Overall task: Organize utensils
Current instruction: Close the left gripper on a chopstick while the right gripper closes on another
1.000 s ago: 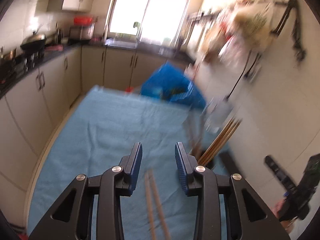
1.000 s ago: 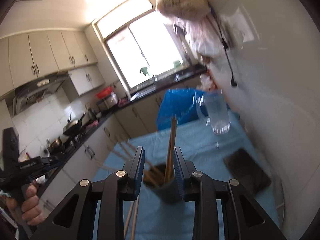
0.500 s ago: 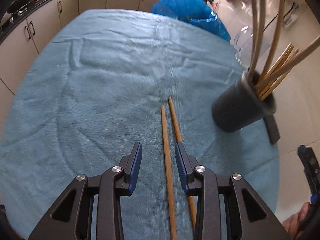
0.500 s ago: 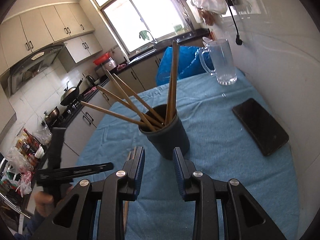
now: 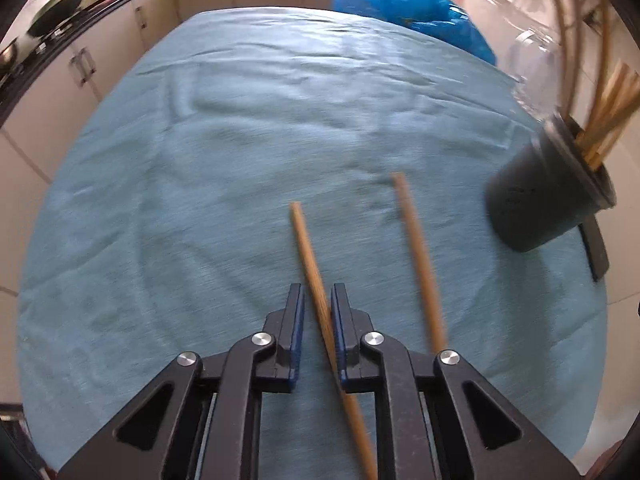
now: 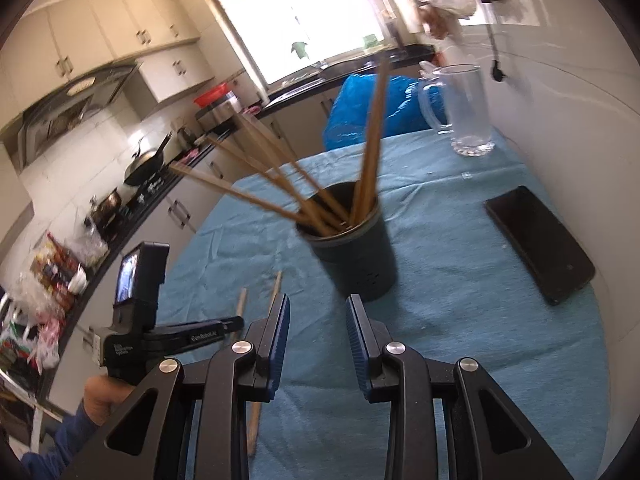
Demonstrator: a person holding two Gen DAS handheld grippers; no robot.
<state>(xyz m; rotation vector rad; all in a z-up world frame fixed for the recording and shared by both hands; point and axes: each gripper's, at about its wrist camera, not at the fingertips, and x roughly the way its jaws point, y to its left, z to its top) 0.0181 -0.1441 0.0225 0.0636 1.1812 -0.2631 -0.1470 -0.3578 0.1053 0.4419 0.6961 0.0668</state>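
- A dark round holder (image 6: 356, 256) stood upright on the blue cloth (image 5: 240, 152) that covered the worktop; it serves here as the landmark.
- Inside the holder was a bunch of wooden chopsticks (image 6: 372, 136): some stood nearly upright, others leaned out over its rim toward the kitchen cabinets.
- Two more chopsticks lay loose on the cloth, near the holder on its cabinet side, and outside it.
- The left gripper (image 5: 318, 300) pointed steeply down over the loose chopstick farther from the holder (image 5: 310, 256). Its jaws had just been closing, and they stood narrow with that chopstick between them. The stick touched the right-hand pad; whether both pads pressed on it could not be told.
- The other loose chopstick (image 5: 416, 248) lay apart from the left gripper, between it and the holder.
- The right gripper (image 6: 318, 312) hung just in front of the holder with its jaws spread and nothing between them.
- A clear glass jug (image 6: 468, 112) stood beyond the holder near the wall; its contents could not be made out.
- A black phone (image 6: 540, 244) lay flat on the cloth on the holder's wall side.
- A blue bag (image 6: 368, 112) sat behind the holder at the cloth's far edge.
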